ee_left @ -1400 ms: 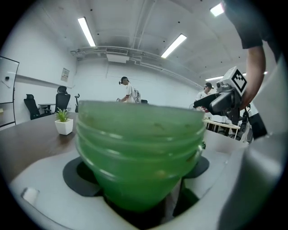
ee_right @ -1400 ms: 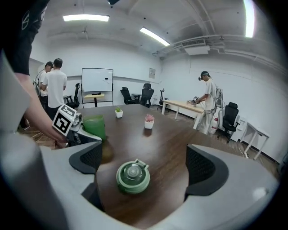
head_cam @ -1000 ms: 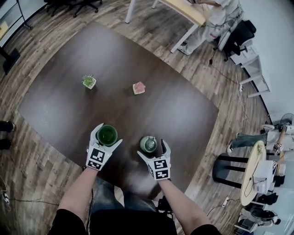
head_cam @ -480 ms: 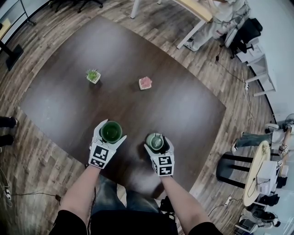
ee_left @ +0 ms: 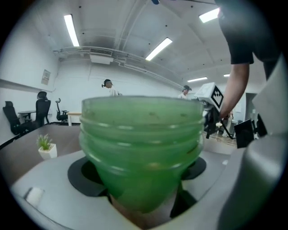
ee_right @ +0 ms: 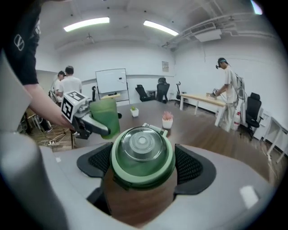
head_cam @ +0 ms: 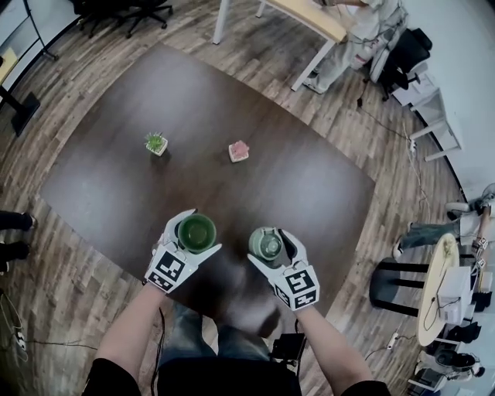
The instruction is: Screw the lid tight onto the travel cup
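A translucent green travel cup (head_cam: 196, 232) stands upright between the jaws of my left gripper (head_cam: 195, 234), which is shut on it just above the table's near edge. The left gripper view is filled by the cup's threaded rim (ee_left: 141, 134) and open mouth. To its right, my right gripper (head_cam: 270, 247) is shut on the green lid (head_cam: 267, 244) with a clear dome top. Its jaws have just been closing with the lid between them. In the right gripper view the pads press both sides of the lid (ee_right: 142, 152). Cup and lid are apart, side by side.
On the dark wooden table (head_cam: 232, 100) stand a small potted plant (head_cam: 156, 144) and a small pink pot (head_cam: 238, 151), both far from the grippers. A person stands at a light table (head_cam: 325, 19) at the back. Chairs and a stool (head_cam: 390, 286) are on the right.
The right gripper's jaws, open around the lid a second ago, have shut on it. Both grippers have lifted, with cup and lid, and the right one has shifted slightly to the right.
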Demonstrator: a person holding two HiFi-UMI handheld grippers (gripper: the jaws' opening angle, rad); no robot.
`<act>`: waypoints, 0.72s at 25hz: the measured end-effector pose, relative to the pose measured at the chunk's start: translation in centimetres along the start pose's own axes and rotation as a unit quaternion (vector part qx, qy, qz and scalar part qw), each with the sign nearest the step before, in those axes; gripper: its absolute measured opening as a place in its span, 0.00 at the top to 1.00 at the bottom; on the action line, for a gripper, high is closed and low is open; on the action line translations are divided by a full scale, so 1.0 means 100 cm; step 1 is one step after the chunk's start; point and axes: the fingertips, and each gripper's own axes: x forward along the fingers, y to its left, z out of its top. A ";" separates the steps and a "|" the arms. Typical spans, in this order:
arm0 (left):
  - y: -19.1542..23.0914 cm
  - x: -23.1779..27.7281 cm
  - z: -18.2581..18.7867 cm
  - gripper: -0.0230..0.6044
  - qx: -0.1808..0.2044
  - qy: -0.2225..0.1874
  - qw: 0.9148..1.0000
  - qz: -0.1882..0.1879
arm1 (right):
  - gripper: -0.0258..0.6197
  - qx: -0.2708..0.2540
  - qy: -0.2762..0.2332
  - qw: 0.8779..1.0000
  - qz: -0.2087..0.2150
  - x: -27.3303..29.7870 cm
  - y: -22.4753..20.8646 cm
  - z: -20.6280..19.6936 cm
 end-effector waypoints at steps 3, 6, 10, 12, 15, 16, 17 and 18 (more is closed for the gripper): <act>-0.014 -0.011 0.047 0.32 0.039 0.009 0.999 -0.036 | 0.27 -0.041 -0.052 0.997 0.051 -0.042 0.008 0.083; -0.033 -0.021 0.091 0.32 0.045 0.012 0.995 -0.087 | 0.27 -0.079 -0.079 0.988 0.107 -0.081 0.019 0.152; -0.069 -0.037 0.146 0.32 0.040 0.027 0.981 -0.189 | 0.27 -0.117 -0.085 0.966 0.214 -0.125 0.049 0.214; -0.092 -0.049 0.172 0.32 0.054 0.035 0.969 -0.238 | 0.27 -0.147 -0.074 0.948 0.274 -0.145 0.076 0.232; -0.122 -0.065 0.204 0.32 0.086 0.044 0.952 -0.291 | 0.27 -0.188 -0.062 0.922 0.332 -0.166 0.111 0.251; -0.130 -0.069 0.212 0.32 0.095 0.047 0.947 -0.304 | 0.27 -0.205 -0.061 0.915 0.343 -0.171 0.119 0.256; -0.137 -0.073 0.219 0.32 0.102 0.050 0.943 -0.314 | 0.27 -0.221 -0.059 0.907 0.353 -0.176 0.125 0.260; -0.142 -0.076 0.224 0.32 0.109 0.054 0.939 -0.322 | 0.27 -0.235 -0.058 0.901 0.361 -0.180 0.131 0.264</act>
